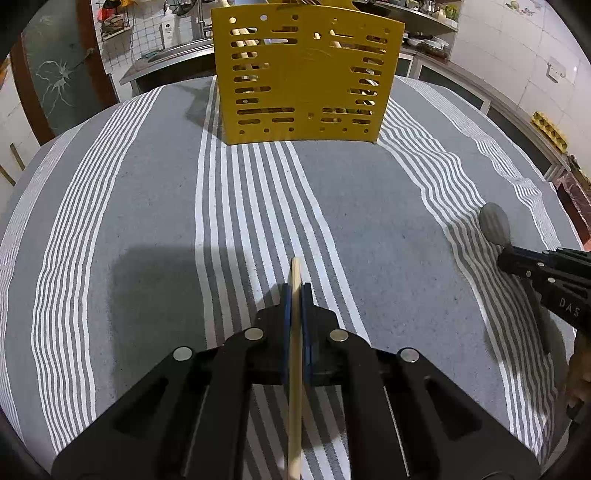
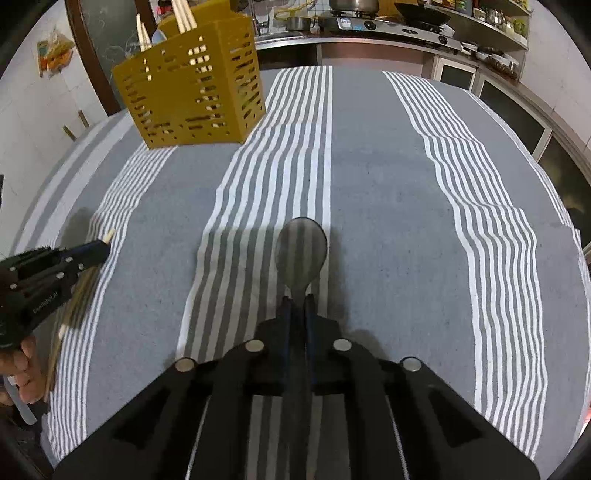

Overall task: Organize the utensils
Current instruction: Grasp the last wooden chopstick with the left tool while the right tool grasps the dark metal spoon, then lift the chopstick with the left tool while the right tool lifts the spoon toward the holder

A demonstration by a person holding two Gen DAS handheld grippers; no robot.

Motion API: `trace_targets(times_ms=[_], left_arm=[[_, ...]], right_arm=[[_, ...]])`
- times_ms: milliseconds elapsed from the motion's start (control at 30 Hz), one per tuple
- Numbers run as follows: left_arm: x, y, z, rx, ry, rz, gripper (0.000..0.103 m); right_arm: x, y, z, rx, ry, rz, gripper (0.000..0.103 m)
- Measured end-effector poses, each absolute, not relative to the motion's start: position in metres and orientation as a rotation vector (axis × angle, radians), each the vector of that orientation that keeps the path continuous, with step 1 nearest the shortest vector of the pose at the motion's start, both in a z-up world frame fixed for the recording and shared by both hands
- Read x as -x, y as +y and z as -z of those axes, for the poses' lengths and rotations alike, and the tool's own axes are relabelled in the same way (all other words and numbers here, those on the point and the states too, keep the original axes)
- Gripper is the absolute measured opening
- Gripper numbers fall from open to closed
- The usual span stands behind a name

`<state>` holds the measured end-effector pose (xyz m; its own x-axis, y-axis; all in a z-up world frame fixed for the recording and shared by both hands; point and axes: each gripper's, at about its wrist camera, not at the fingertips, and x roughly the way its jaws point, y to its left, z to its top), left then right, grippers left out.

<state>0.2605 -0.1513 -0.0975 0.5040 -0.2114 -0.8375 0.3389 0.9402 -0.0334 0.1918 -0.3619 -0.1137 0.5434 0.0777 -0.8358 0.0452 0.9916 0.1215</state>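
My left gripper (image 1: 295, 290) is shut on a pale wooden chopstick (image 1: 294, 369) that runs between its blue pads, tip poking out ahead over the striped cloth. My right gripper (image 2: 297, 301) is shut on the handle of a metal spoon (image 2: 301, 247), whose bowl sticks out in front just above the cloth. A yellow perforated utensil holder (image 1: 306, 74) stands upright at the far side of the table, with chopsticks inside (image 2: 183, 16). In the left wrist view the spoon (image 1: 495, 223) and right gripper (image 1: 508, 258) show at the right edge. The left gripper (image 2: 105, 245) appears at left in the right wrist view.
A grey cloth with white stripes (image 1: 147, 221) covers the table. Behind it run a kitchen counter with a gas stove (image 2: 369, 24), shelves of jars (image 2: 491, 22) and a wire rack with a bottle (image 1: 168, 26). A hand (image 2: 26, 365) grips the left tool.
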Motion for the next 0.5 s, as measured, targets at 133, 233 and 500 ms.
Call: trace_targets(times_ms=[133,233,500], left_arm=[[-0.260,-0.146,0.095,-0.106,0.988,0.346,0.004],[-0.257,-0.141,0.088,-0.080,0.966,0.363,0.004],[-0.247,-0.128,0.056,-0.026,0.883,0.384,0.004]], right_arm=[[-0.190,-0.367,0.114,-0.186,0.966,-0.033,0.007],[-0.185,-0.370,0.107,-0.233,0.917,-0.048,0.007],[-0.167,-0.374,0.072,-0.288,0.733,-0.086,0.007]])
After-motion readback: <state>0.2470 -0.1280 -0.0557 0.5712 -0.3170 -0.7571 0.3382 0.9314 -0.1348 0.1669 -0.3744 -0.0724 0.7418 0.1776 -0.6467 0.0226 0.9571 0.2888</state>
